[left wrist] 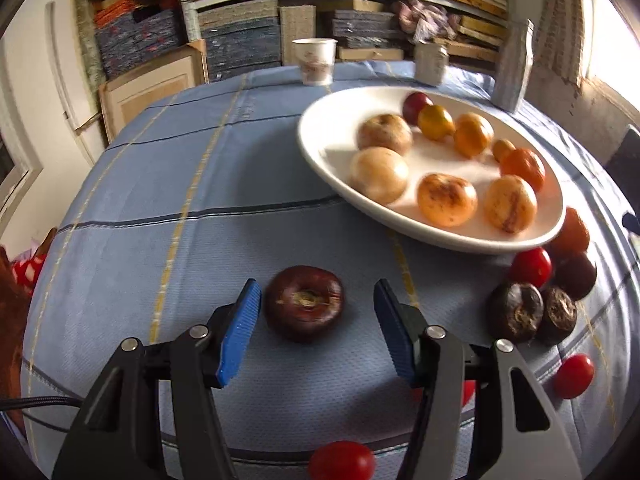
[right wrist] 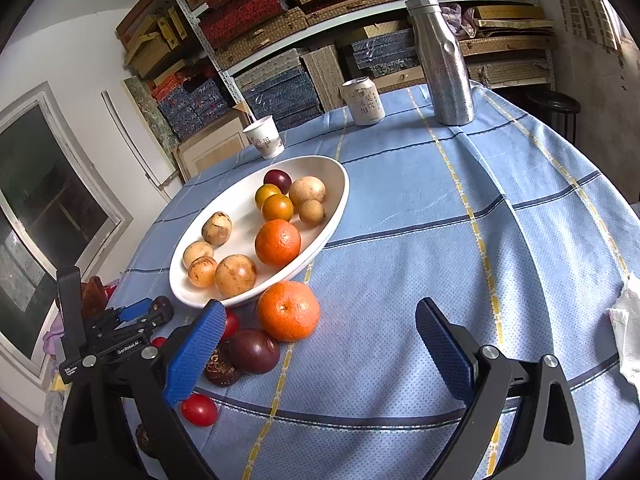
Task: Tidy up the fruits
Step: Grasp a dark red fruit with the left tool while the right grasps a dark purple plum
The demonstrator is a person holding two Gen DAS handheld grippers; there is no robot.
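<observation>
A dark maroon fruit [left wrist: 304,308] lies on the blue tablecloth between the blue pads of my left gripper [left wrist: 316,292]. The pads stand on either side of it without pressing, the gap on the right being wider. A white oval plate [left wrist: 460,240] behind it holds several tan, yellow and orange fruits. To the right lie cherry tomatoes [left wrist: 530,266] and dark fruits [left wrist: 516,312]. My right gripper [right wrist: 322,308] is open and empty above the cloth, near a loose orange [right wrist: 288,310] and a dark plum [right wrist: 254,350] beside the plate [right wrist: 340,184].
A paper cup [left wrist: 316,60], a drinks can [right wrist: 363,100] and a steel bottle [right wrist: 444,60] stand at the table's far edge. A white cloth [right wrist: 628,328] lies at the right. Shelves of boxes fill the wall behind.
</observation>
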